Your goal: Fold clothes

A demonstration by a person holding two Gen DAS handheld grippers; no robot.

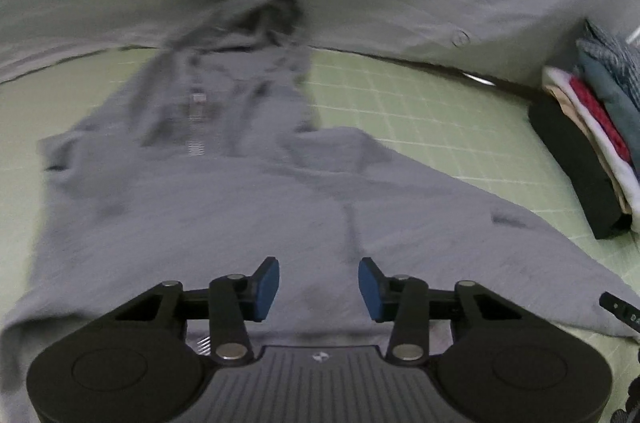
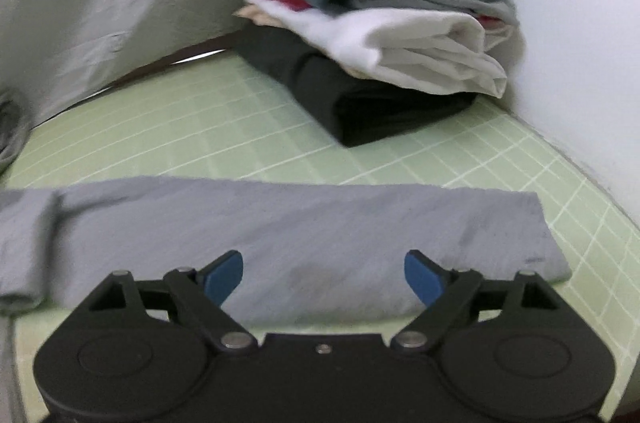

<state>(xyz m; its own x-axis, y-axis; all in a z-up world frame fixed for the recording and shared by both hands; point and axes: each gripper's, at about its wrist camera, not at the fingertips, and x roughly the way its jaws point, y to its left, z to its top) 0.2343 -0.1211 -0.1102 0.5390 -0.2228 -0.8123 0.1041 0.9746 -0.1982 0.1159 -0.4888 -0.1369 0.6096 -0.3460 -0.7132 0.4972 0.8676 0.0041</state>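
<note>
Lying on green grid mat, grey hoodie, folded stack near wall, both tools apart.

Both black grippers carry blue-padded fingers and silver pivot screws.

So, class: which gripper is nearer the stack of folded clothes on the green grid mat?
Right. The right gripper faces the stack of folded clothes just beyond the grey sleeve; the left gripper hovers over the hoodie's body, the stack far right.
</note>
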